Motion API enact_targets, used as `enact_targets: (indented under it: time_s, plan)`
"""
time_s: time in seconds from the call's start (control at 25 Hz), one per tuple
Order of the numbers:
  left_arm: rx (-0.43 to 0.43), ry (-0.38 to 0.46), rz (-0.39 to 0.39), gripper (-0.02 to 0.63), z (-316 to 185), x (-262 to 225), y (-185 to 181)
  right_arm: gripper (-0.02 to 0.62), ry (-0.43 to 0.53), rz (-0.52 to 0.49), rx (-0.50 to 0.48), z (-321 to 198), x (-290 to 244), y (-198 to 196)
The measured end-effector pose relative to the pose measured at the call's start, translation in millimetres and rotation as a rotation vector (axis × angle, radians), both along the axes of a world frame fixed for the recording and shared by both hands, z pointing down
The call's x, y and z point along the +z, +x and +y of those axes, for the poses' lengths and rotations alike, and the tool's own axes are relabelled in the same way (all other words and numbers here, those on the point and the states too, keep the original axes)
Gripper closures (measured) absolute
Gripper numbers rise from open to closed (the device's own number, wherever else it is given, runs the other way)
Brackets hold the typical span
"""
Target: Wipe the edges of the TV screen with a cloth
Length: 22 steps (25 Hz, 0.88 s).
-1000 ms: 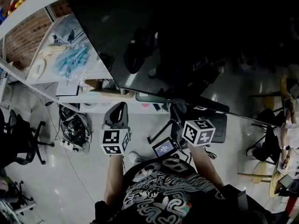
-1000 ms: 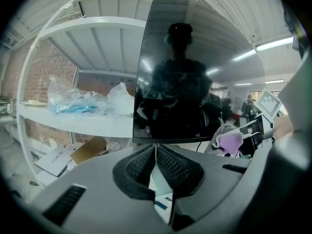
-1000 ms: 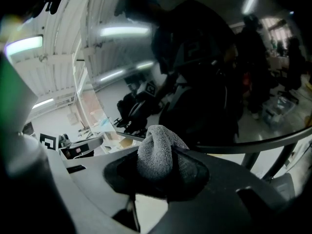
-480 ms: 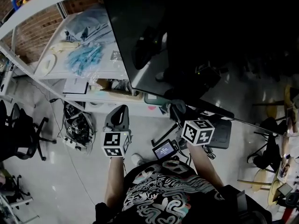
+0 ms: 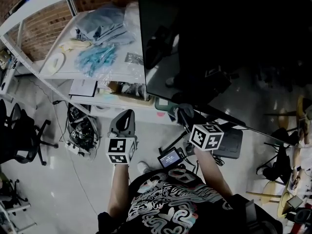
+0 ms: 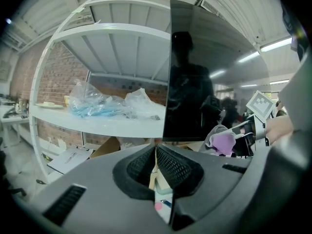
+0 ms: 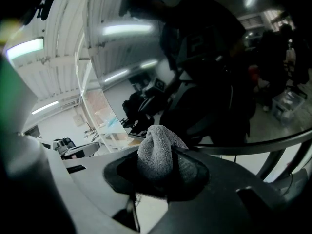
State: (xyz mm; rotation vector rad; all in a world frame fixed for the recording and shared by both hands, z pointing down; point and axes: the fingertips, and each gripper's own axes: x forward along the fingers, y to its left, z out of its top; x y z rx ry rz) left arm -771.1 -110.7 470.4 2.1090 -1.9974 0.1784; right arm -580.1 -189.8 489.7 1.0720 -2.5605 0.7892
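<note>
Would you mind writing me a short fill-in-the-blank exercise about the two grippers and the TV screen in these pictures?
1. The right gripper is shut on a grey ____.
2. The left gripper has its jaws together and holds ____.
3. In the head view, the white shelf with plastic bags lies to the ____ of the TV screen.
Missing words: cloth; nothing; left.
</note>
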Motion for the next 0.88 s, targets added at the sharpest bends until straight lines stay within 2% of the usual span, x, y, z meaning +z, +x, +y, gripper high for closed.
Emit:
enact_targets:
  time_s: [0.88]
  plan:
    - [-0.005, 0.022, 0.014, 0.581, 17.0, 1.2, -55.7, 0.446, 0.000, -0.010, -0.031, 2.4, -1.5, -72.8]
